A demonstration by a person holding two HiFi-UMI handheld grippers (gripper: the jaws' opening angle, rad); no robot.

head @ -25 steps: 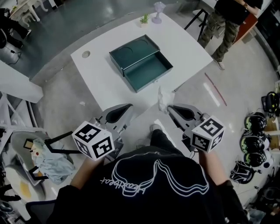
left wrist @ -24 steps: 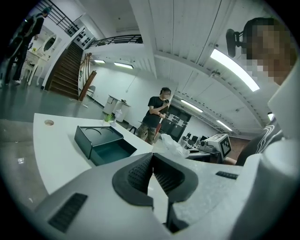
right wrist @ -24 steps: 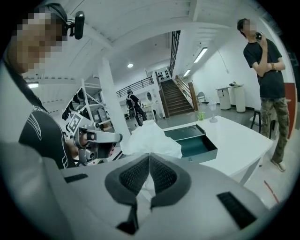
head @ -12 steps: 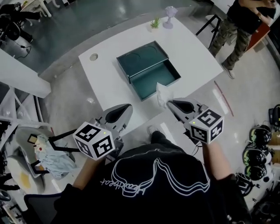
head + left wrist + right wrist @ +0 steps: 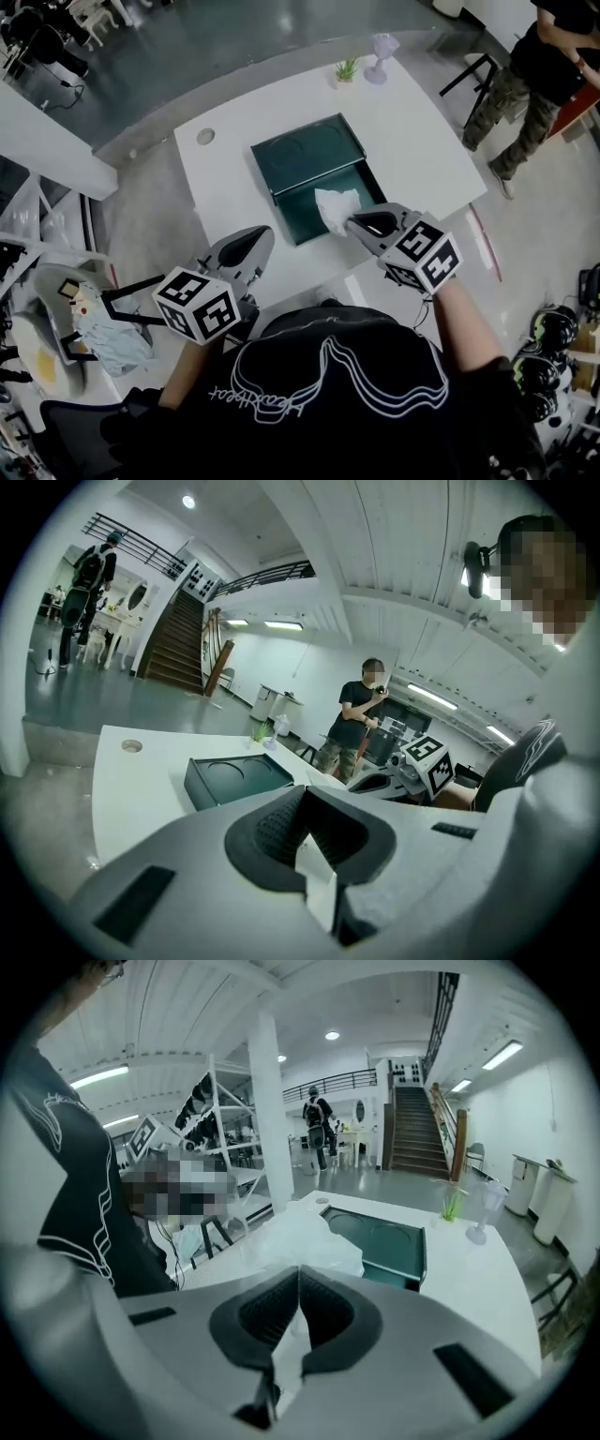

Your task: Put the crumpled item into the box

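A dark green box (image 5: pixel 309 155) lies open on the white table (image 5: pixel 234 192), its lid with two round hollows on the far side and its tray on the near side. My right gripper (image 5: pixel 352 223) is shut on the white crumpled item (image 5: pixel 336 208), which hangs over the tray's near part. In the right gripper view the crumpled item (image 5: pixel 302 1239) bulges ahead of the shut right gripper (image 5: pixel 298 1277), with the box (image 5: pixel 389 1241) beyond it. My left gripper (image 5: pixel 249 240) hovers at the table's near edge, left of the box. The left gripper (image 5: pixel 306 795) is shut with nothing in it.
A small green plant (image 5: pixel 346 70) and a pale goblet (image 5: pixel 381 56) stand at the table's far edge. The table has a round hole (image 5: pixel 204 137) at far left. A person (image 5: pixel 539 66) stands beyond the right corner. A chair with cloth (image 5: pixel 89 333) is at left.
My right gripper has carried the crumpled item forward and left, from the table's near edge to over the box's tray. The left gripper has stayed near the table's edge.
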